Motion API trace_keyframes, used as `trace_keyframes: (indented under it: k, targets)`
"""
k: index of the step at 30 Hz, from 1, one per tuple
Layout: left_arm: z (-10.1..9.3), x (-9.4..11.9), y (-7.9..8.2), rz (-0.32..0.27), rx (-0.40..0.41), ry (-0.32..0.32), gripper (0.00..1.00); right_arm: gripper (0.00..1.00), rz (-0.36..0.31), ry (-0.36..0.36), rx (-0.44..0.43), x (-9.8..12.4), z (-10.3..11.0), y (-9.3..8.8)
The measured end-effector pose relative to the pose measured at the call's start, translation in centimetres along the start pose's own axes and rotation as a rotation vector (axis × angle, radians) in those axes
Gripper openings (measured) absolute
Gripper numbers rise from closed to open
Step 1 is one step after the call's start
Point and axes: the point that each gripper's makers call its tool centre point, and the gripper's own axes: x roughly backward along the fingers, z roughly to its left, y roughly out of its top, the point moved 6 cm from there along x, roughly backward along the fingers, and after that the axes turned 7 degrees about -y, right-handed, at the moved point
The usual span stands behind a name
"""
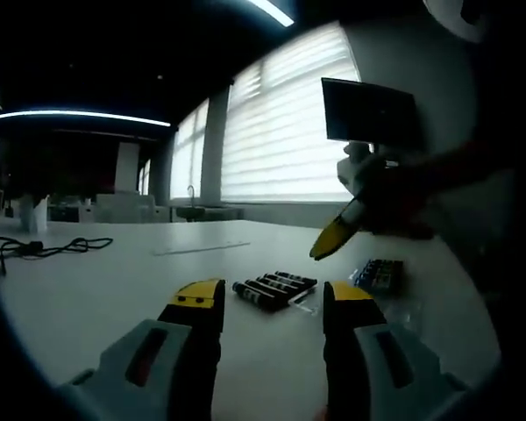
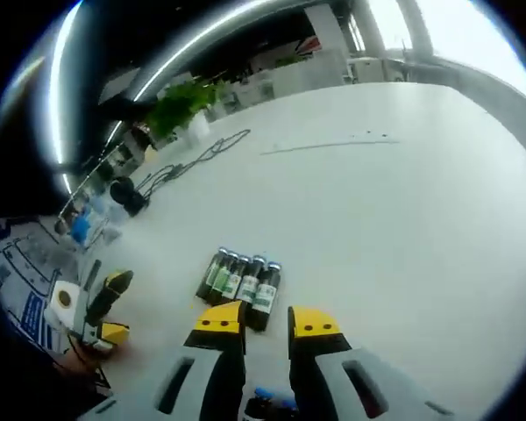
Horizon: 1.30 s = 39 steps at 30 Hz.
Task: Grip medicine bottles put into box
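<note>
Several small dark medicine bottles (image 1: pixel 272 289) with green-and-white labels lie side by side in a row (image 2: pixel 241 281) on the white table (image 1: pixel 105 289). My left gripper (image 1: pixel 272 303) hovers just before them, open, with nothing between its yellow-tipped jaws. A blue-patterned box (image 1: pixel 377 274) sits to the right of the row. My right gripper (image 2: pixel 265 324) hangs above the bottles, open and empty; from the left gripper view it (image 1: pixel 337 237) comes in from the right, held by a hand. The left gripper (image 2: pixel 107 309) lies left of the row. Something blue (image 2: pixel 267 405) peeks between the right jaws.
A black cable (image 1: pixel 48 248) snakes across the far side of the table (image 2: pixel 193 158). A thin strip (image 2: pixel 329 146) lies further out. A dark monitor (image 1: pixel 368 112) stands before blinded windows. A green plant (image 2: pixel 180 105) is beyond the table edge.
</note>
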Motion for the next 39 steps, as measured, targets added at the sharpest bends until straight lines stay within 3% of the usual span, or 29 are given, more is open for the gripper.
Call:
trace_keyframes:
  k: [13,23,39]
  targets:
    - [-0.5,0.0,0.2,-0.012,0.008,-0.04,0.37,0.15,0.095,-0.041,0.075,-1.9,1.1,1.1]
    - [-0.4,0.1,0.4,-0.026,0.017,-0.034,0.37,0.14,0.151,-0.077,0.113,-3.5,1.1,0.9]
    - [-0.2,0.3,0.4,-0.038,0.036,-0.037,0.37,0.08,0.191,-0.088,0.042,-4.1,0.1,0.1]
